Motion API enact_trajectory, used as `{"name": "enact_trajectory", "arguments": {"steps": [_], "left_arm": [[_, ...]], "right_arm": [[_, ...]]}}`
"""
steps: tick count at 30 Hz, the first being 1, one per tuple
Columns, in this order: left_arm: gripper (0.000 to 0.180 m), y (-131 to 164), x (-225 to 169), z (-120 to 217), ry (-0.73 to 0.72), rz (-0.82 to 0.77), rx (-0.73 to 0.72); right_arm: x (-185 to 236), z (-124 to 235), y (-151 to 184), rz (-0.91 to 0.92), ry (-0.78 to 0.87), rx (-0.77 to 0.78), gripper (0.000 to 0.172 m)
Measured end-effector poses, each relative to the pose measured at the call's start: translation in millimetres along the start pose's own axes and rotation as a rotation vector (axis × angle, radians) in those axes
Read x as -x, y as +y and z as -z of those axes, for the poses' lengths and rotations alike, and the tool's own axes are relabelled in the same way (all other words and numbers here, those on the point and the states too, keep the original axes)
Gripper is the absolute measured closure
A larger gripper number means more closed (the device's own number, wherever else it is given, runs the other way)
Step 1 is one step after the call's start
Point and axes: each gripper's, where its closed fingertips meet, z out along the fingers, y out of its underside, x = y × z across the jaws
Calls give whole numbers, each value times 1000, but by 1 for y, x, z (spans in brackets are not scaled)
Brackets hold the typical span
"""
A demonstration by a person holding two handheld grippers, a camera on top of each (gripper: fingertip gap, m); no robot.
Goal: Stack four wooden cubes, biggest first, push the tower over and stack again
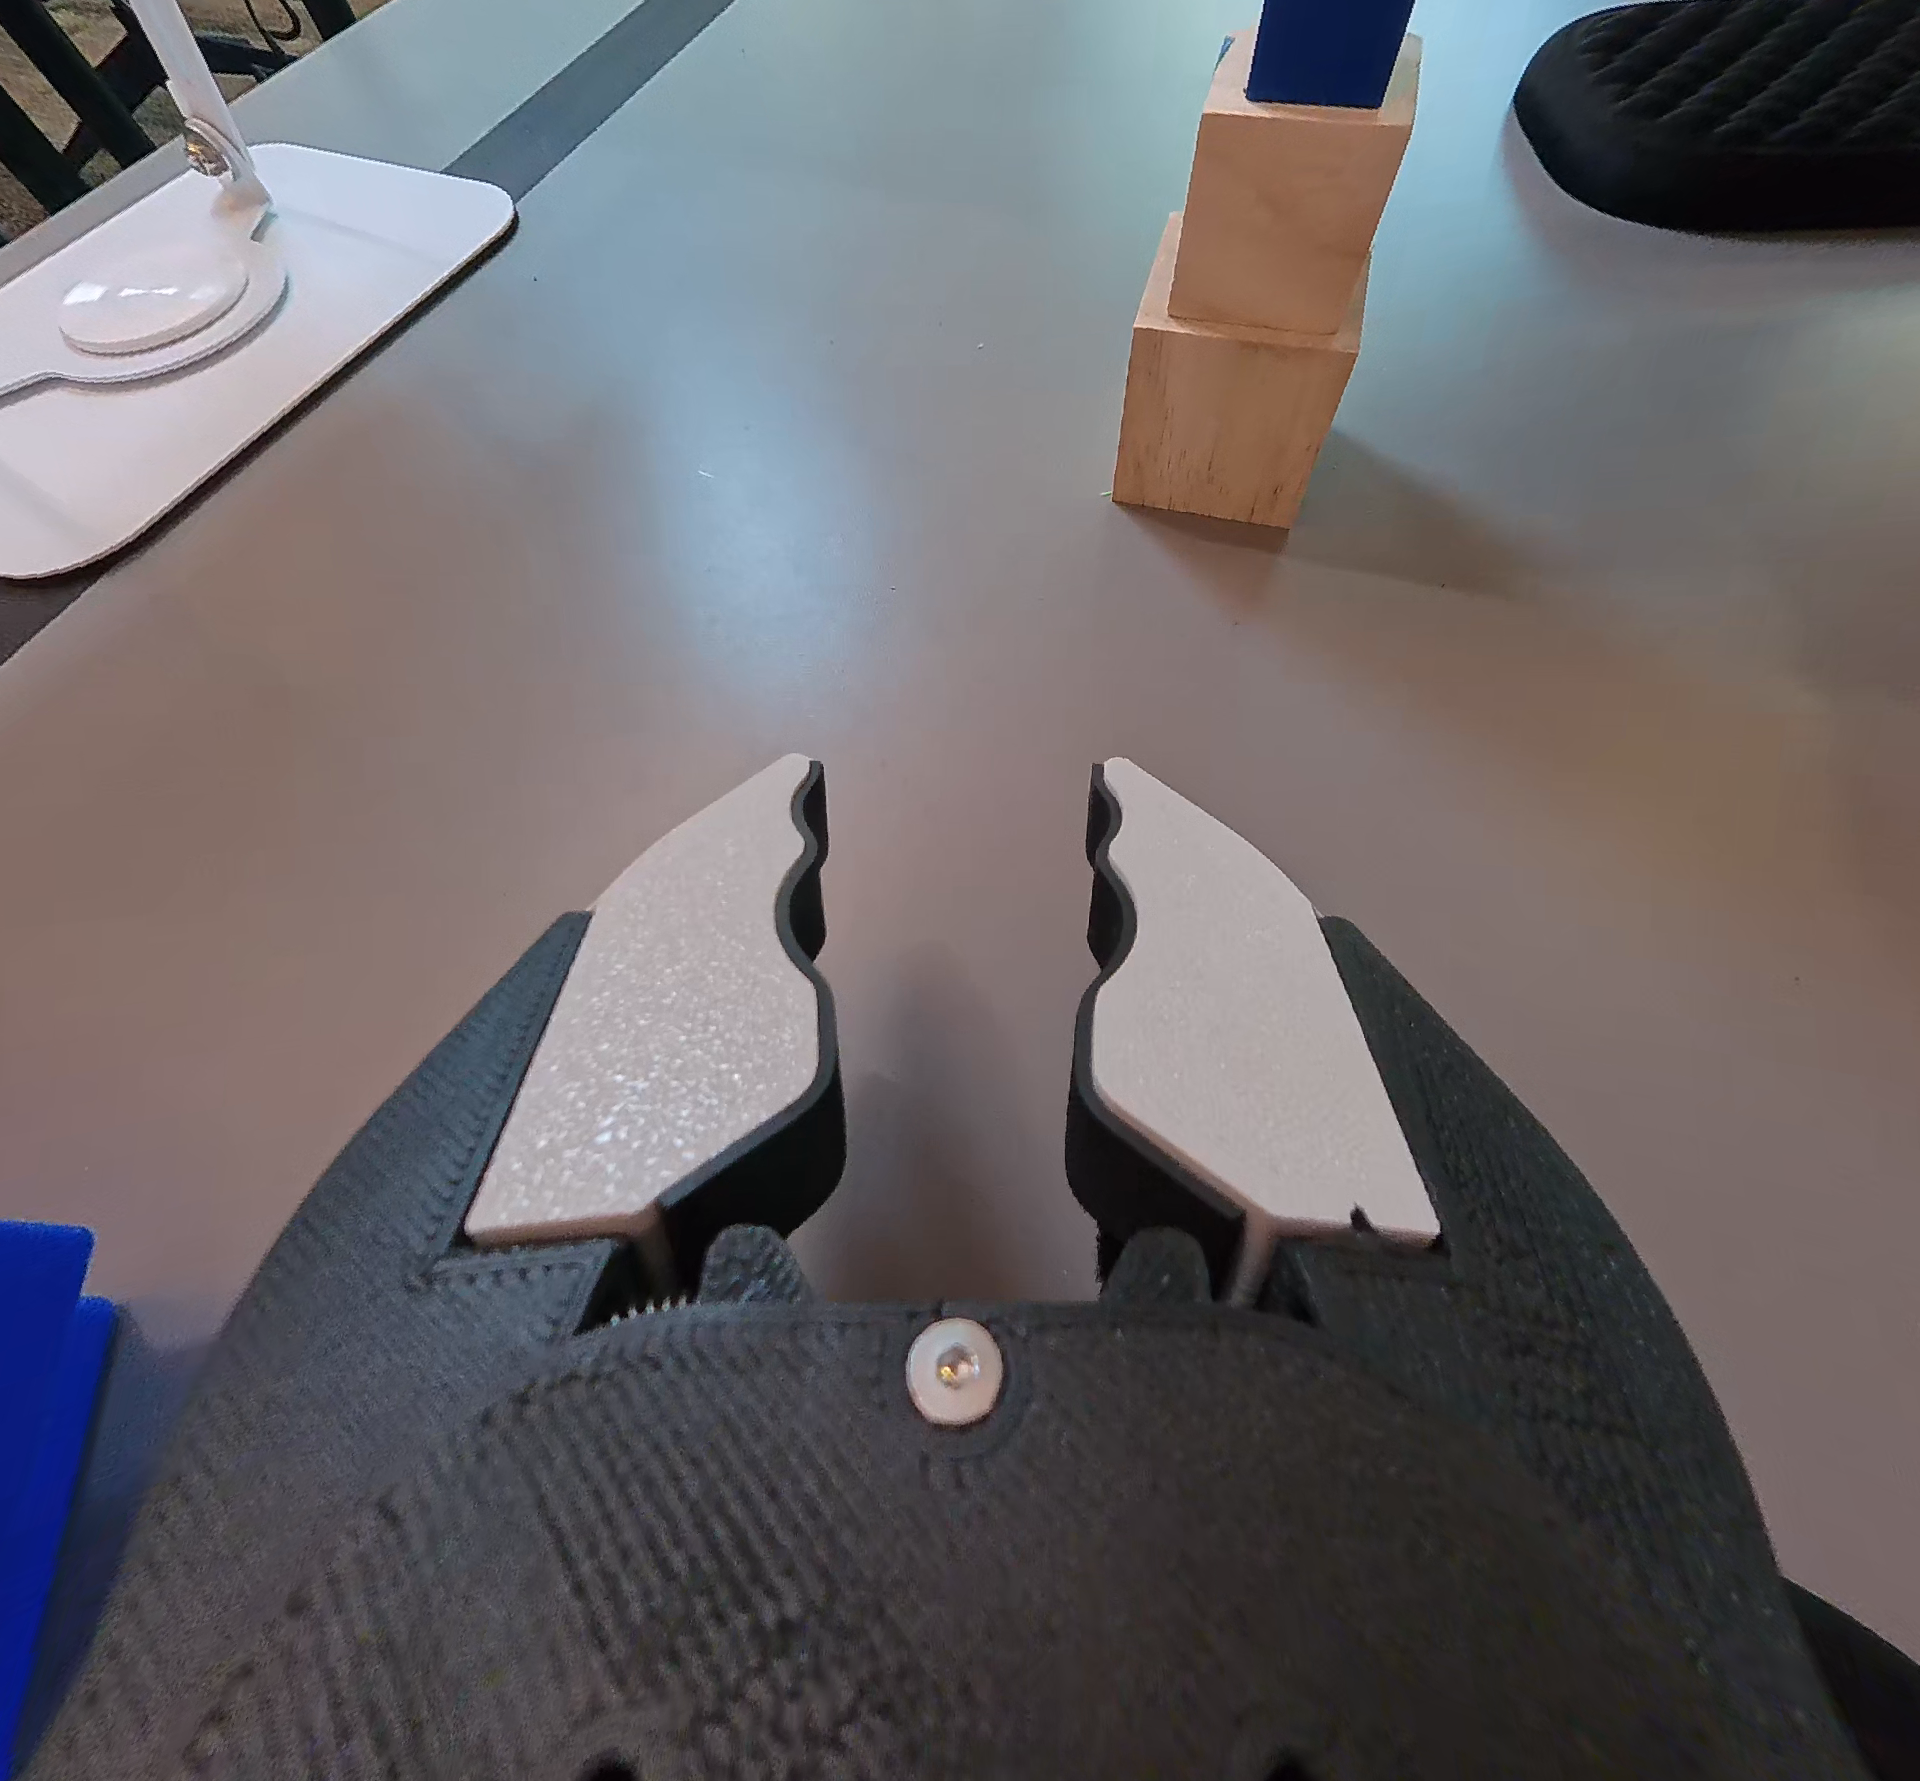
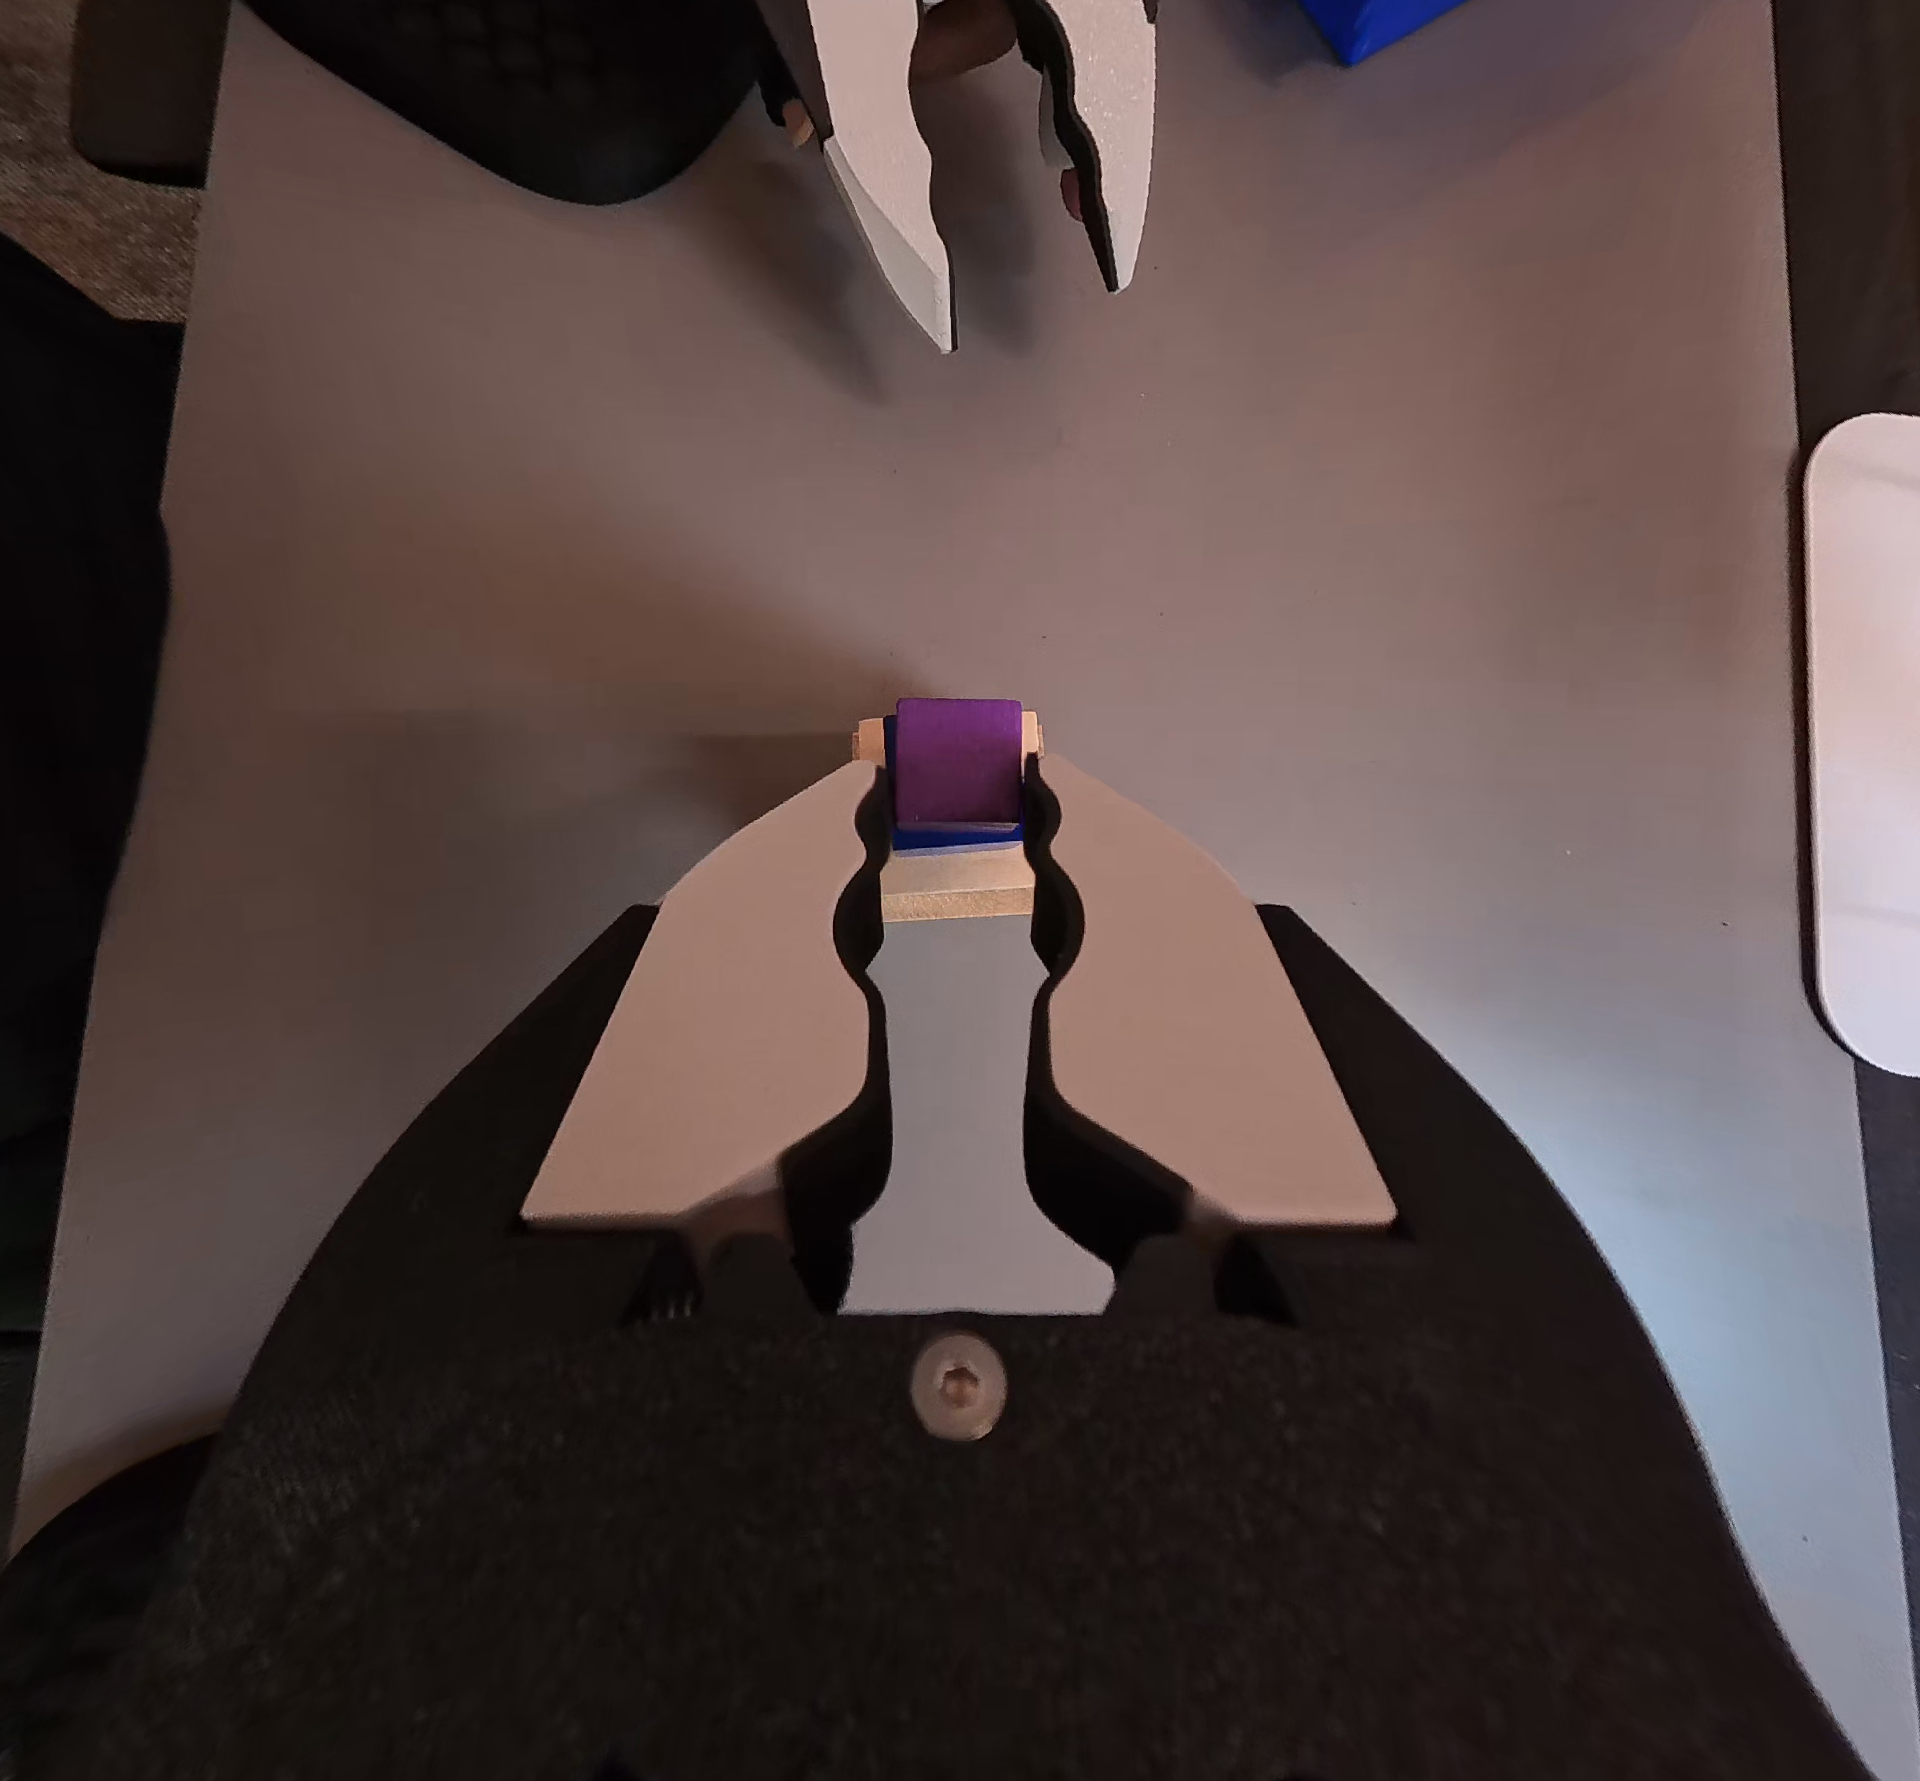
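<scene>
Right gripper (image 2: 956, 775): black printed body with pale finger plates, pointing down over the tower; its fingertips (image 2: 821, 796) flank the small purple cube (image 2: 954, 763), closed on its two sides.
Purple cube: sits at the tower's very top, on or just above the blue cube (image 1: 1340, 6); whether it already rests there cannot be told.
Tower: large pale wooden cube (image 1: 1231, 417) on the grey table (image 1: 727, 484), a smaller pale wooden cube (image 1: 1288, 209) on it, then the blue one, each slightly offset.
Left gripper (image 1: 956, 786): low over bare table, jaws spread apart with nothing between them, well apart from the tower.
Step in hand: placing the fourth, smallest cube, judging by the three already stacked.
Next move calls for: settling the purple cube flat and centred, then parting the fingers evenly so neither side drags it off.
Surroundings: white lamp base (image 1: 208, 318) at left, black mesh pad (image 1: 1745, 110) at right.
</scene>
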Motion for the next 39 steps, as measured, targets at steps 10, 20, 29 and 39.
{"name": "enact_trajectory", "arguments": {"steps": [10, 20, 29, 39], "left_arm": [[132, 0, 0, 0, 0, 0, 1], [132, 0, 0, 0, 1, -1, 1], [132, 1, -1, 0, 3, -1, 5], [132, 1, -1, -1, 6, -1, 10]], "right_arm": [[1, 5, -5, 16, -9, -4, 143], [-1, 4, -6, 41, -10, 15, 150], [0, 4, -6, 59, -29, 23, 150], [1, 3, -7, 67, -51, 17, 150]]}}
